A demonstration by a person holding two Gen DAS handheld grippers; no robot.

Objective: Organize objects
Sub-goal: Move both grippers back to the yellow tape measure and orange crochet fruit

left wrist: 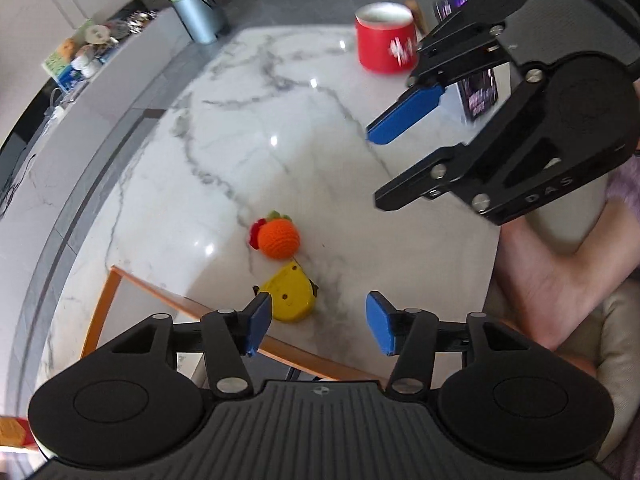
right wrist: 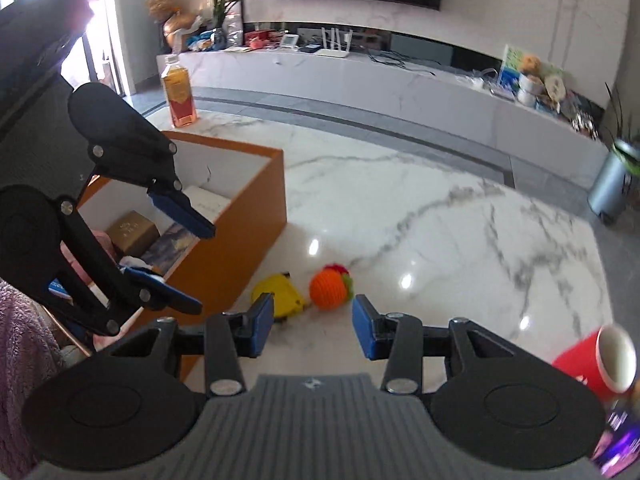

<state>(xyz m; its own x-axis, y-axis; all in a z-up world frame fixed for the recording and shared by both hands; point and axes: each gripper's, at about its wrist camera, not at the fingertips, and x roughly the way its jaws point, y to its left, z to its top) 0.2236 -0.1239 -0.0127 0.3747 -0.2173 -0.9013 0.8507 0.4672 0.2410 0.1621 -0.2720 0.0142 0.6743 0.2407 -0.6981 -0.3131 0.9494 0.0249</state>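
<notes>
A: What's around on the table (left wrist: 224, 128)?
B: Orange box (right wrist: 240, 216) left, red cup (left wrist: 386, 38) far right.
A: The toys?
B: Crocheted orange (left wrist: 279, 239) touches yellow toy (left wrist: 290, 294), unobstructed; left gripper (left wrist: 316, 326) and right gripper (right wrist: 314, 326) both apart, empty.

The left gripper (left wrist: 316, 324) points steeply downward, its blue-padded fingers (left wrist: 378, 330) apart with nothing pressed between them. The right gripper (right wrist: 313, 328) also tilts downward, fingers (right wrist: 364, 332) parted and empty. In the left wrist view the right gripper sits at two o'clock, rolled sideways, a bare forearm (left wrist: 560, 280) behind it.
</notes>
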